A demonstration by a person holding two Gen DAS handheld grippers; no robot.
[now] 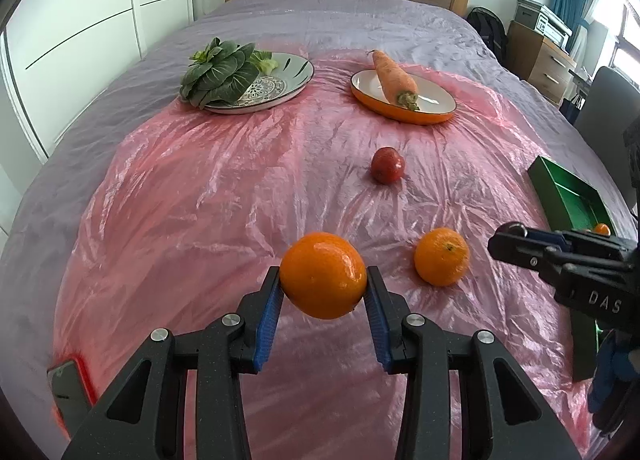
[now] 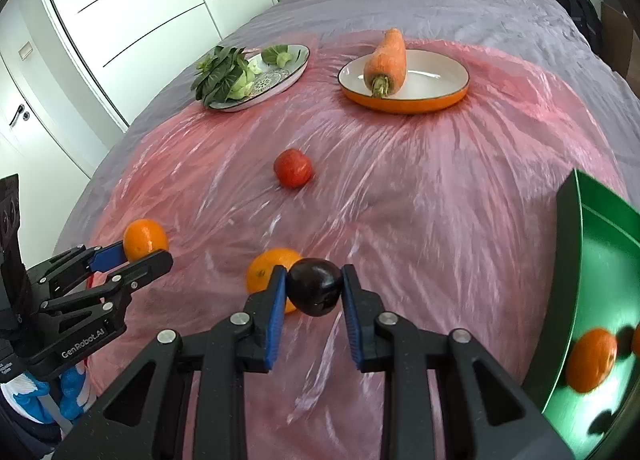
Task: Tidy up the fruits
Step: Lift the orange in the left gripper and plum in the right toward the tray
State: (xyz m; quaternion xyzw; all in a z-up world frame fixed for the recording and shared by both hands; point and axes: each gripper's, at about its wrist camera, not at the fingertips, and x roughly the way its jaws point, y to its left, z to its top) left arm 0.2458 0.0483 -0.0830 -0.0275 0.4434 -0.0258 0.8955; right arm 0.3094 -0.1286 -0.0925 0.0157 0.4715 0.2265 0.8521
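pink plastic over the bed (image 1: 200, 199) carries one loose orange (image 1: 441, 256) and a red fruit (image 1: 387, 165); the green tray (image 2: 600, 260) already holds some. left hand-held gripper (image 1: 323, 292) clamps an orange (image 1: 322, 275), right hand-held gripper (image 2: 314, 292) a dark plum (image 2: 314, 286), neither yet in the tray.

You've got a pink plastic sheet (image 1: 200, 187) spread over the grey-covered bed (image 1: 340, 15). At the far end of the sheet, a patterned plate with leafy greens (image 1: 276, 91) sits left, an orange-rimmed plate carrying a carrot (image 1: 424, 99) right. Nearer you, about mid-sheet, a red apple (image 1: 387, 165). Closer still, a loose orange (image 1: 441, 256) lies on the sheet, between your left gripper (image 1: 323, 292) with its held orange (image 1: 322, 275) and your right gripper (image 2: 314, 292) with a dark round fruit (image 2: 314, 286). A green tray (image 2: 600, 280) at the sheet's right edge has an orange (image 2: 591, 360) in it.
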